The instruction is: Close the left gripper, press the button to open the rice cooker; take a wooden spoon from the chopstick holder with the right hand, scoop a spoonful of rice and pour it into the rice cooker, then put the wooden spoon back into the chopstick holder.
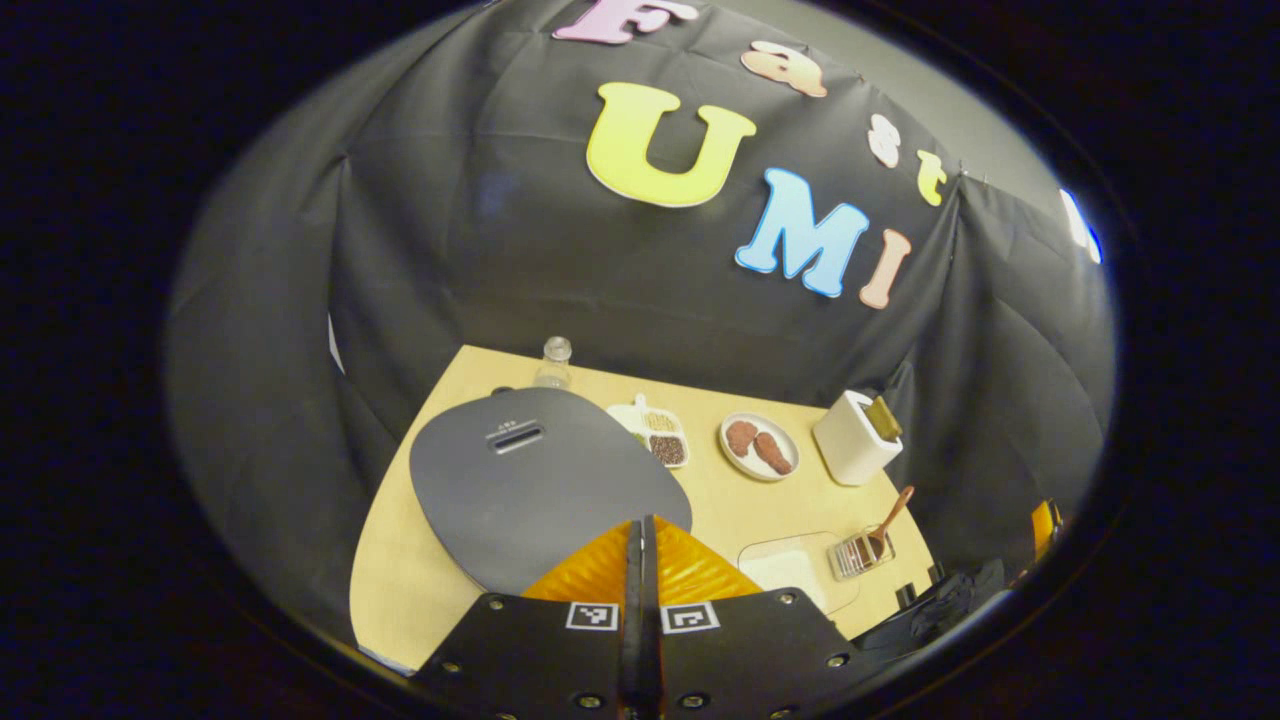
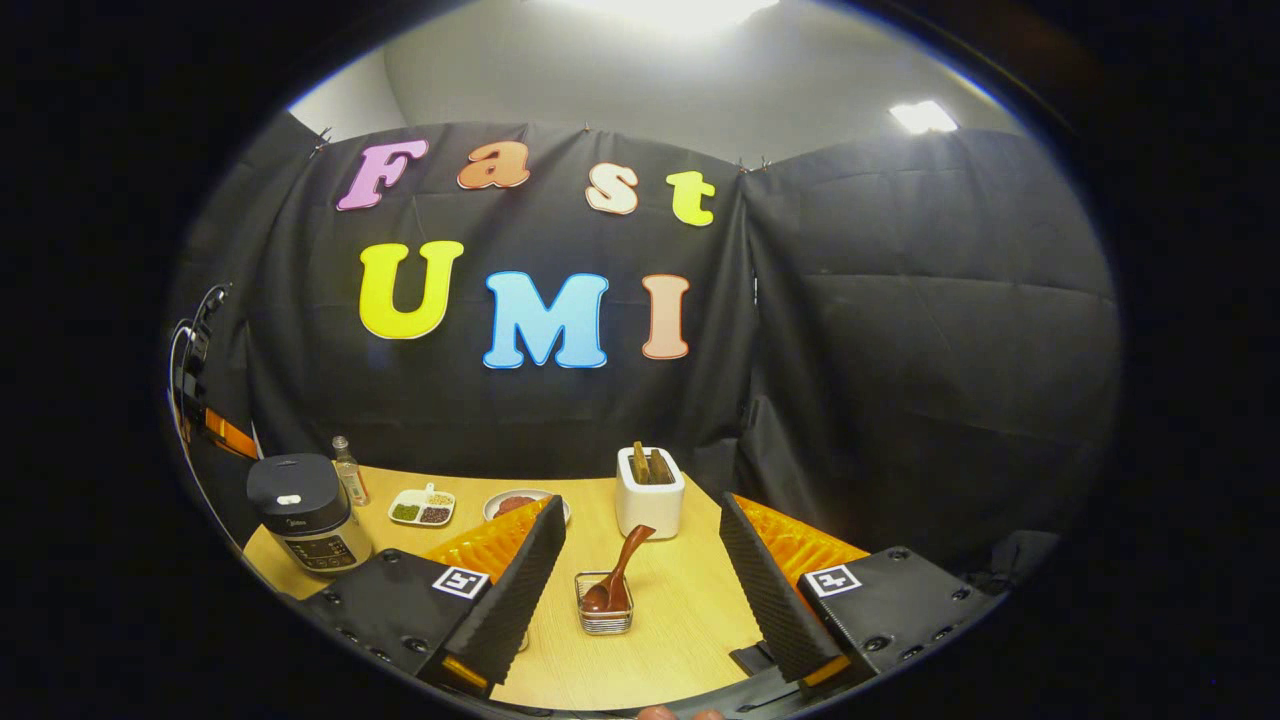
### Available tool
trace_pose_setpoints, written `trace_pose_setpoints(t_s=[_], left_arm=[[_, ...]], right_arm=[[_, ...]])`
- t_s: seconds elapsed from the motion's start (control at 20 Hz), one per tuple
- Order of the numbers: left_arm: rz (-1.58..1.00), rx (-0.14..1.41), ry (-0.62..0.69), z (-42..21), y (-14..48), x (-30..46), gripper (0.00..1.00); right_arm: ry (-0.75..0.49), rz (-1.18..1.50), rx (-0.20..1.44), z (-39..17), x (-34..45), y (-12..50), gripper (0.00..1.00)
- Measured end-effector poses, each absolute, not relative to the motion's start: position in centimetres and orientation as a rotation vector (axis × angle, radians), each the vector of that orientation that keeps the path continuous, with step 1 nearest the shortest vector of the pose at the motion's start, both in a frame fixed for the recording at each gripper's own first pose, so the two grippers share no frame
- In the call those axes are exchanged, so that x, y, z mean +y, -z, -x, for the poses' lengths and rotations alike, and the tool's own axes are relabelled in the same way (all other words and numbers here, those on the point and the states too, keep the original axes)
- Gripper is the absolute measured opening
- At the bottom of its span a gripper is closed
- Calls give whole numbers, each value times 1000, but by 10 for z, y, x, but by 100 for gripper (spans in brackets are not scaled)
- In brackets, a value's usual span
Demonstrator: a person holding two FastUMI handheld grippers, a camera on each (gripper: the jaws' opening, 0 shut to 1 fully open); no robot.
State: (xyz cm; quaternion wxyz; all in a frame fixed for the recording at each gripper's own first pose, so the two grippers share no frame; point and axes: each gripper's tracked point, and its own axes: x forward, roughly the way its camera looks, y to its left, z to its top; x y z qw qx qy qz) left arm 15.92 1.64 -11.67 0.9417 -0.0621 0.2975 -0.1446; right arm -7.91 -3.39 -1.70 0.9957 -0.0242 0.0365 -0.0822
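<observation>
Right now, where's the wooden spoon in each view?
Left gripper view: wooden spoon lower right, leaning out of the wire holder.
Right gripper view: wooden spoon low centre, in the same holder.
Shared landmark: white box behind it.

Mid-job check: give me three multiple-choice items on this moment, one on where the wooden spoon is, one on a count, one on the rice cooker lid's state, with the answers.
1. Where is the wooden spoon?
A. In the wire holder
B. In the white container
C. Held by the right gripper

2. How many brown pieces lie on the round plate?
A. One
B. Two
C. Four

3. What is the state of the rice cooker lid?
A. Open
B. Removed
C. Closed

Answers: 1 A, the spoon's bowl sits inside the wire holder, handle leaning out, between the open fingers. 2 B, the left gripper view shows two pieces side by side. 3 C, the lid lies flat on the body, with the left gripper shut above it.
</observation>
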Motion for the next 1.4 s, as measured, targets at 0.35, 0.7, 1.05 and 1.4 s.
trace_pose_setpoints(t_s=[0.35, 0.7, 1.05, 1.4], left_arm=[[119, 687, 294, -173, 163, 4, 1], [123, 719, 273, -186, 186, 5, 1], [136, 726, 290, -181, 194, 11, 1], [107, 742, 327, -177, 204, 7, 2]], right_arm=[[232, 27, 72, 86, -54, 23, 100], [282, -8, 80, 90, -66, 30, 99], [303, -16, 91, 92, -68, 39, 99], [305, 24, 111, 89, -63, 45, 99]])
